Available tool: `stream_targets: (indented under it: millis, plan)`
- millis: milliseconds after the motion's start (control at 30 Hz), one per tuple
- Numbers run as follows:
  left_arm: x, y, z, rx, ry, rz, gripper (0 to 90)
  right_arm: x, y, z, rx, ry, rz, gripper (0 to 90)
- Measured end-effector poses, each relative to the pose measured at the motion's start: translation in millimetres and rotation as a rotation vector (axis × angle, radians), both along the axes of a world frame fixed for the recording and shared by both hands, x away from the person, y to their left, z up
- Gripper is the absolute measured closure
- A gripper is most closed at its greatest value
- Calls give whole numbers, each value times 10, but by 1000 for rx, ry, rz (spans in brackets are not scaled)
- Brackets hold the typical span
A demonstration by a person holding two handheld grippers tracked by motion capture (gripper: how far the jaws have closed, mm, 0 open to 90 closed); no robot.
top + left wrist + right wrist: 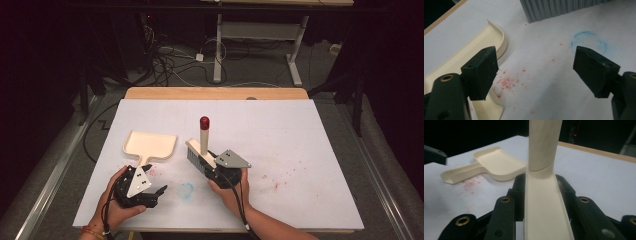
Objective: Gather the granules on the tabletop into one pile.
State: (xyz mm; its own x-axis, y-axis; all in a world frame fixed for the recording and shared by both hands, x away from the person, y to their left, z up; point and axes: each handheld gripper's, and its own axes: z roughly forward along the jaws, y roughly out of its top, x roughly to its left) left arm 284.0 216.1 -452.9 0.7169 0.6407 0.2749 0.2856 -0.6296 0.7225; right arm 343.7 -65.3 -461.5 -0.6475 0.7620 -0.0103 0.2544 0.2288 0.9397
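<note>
Clamping the cream back of a brush, the right gripper sat just right of the centre of the high view, its jaws closed tight on both sides of the block, as the right gripper view showed. The brush stood on its grey bristles on the white table, with its cream handle rising upright to a red cap. Left of it lay a cream dustpan, flat on the table, its short handle pointing toward the lower edge of the frame. The left gripper hovered at the lower left of the high view, just below the dustpan's handle, jaws spread wide and holding nothing. Between those jaws, the left gripper view showed scattered red crumbs beside the dustpan, and a faint blue ring on the table at upper right.
</note>
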Motion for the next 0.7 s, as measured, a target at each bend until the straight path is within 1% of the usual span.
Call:
stream_targets:
  millis: [33, 100, 133, 167, 200, 233, 267, 333, 400, 500, 633, 667, 700]
  plan:
    - [-6, -4, -3, 7, 2, -3, 192, 15, -30, 12, -15, 7, -7, 671]
    - [-7, -5, -4, 8, 2, -5, 192, 42, -116, 37, -26, 18, -44, 671]
    - [-6, -8, -5, 10, 2, -5, 192, 59, -164, 52, -38, 26, -54, 671]
    - [-6, -13, -6, 9, 1, -4, 192, 65, -213, 61, -40, 37, -69, 671]
    - [-6, -19, -5, 9, 2, -4, 192, 65, -213, 61, -40, 37, -69, 671]
    - [-9, -25, -2, 10, 3, -6, 192, 71, -309, 67, -32, 57, -99, 670]
    - [-11, -33, -1, 13, 2, -9, 192, 68, -351, 74, -19, 76, -106, 670]
    - [-13, -50, 1, 16, 0, -11, 192, 31, -420, 91, -9, 77, -135, 671]
    - [-12, -60, 6, 15, 1, -14, 192, 3, -474, 108, -19, 74, -142, 672]
    - [-5, -74, 1, 21, 4, -19, 192, -28, -561, 140, -10, 93, -152, 672]
    - [6, -79, 3, 22, 7, -24, 192, -74, -601, 176, -18, 87, -152, 673]
    - [7, -80, 4, 21, 6, -25, 192, -107, -617, 211, -23, 77, -146, 673]
    - [11, -81, 6, 24, 6, -27, 192, -123, -633, 236, -17, 72, -140, 673]
